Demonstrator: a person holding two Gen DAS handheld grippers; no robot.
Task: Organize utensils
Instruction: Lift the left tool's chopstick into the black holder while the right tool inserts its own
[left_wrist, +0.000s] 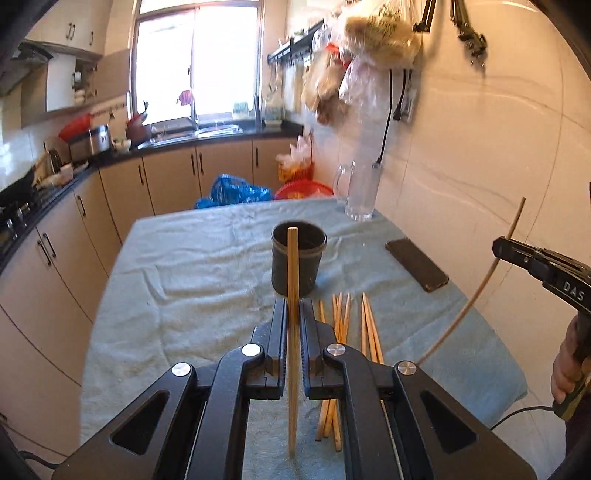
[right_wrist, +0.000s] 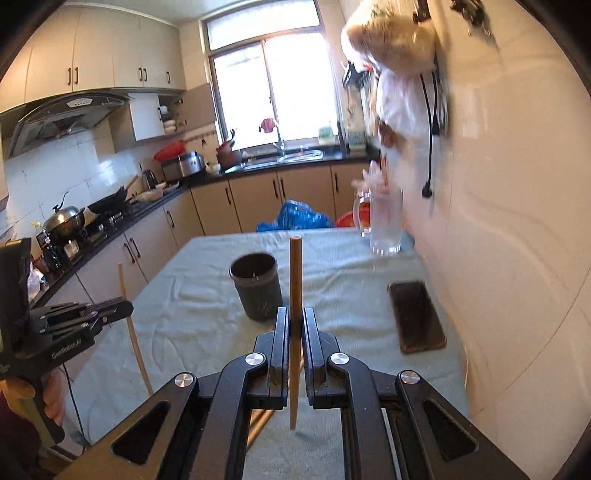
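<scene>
Both hand-held black two-finger grippers were clamped shut, the left gripper (left_wrist: 292, 310) pinching one slender, pale wooden chopstick (left_wrist: 293, 332) held upright across its jaws, the right gripper (right_wrist: 295, 321) pinching a second pale wooden chopstick (right_wrist: 295, 295) the same way. The dark, cylindrical, open-topped utensil holder (left_wrist: 298, 262) stood on the light blue cloth-covered table (left_wrist: 166, 280) directly ahead of the left gripper's tips and slightly ahead-left of the right gripper's, apparently a little nearer the left. A loose bundle of wooden chopsticks (left_wrist: 343, 325) lay flat below and just right of the left gripper, long axes pointing toward the holder.
</scene>
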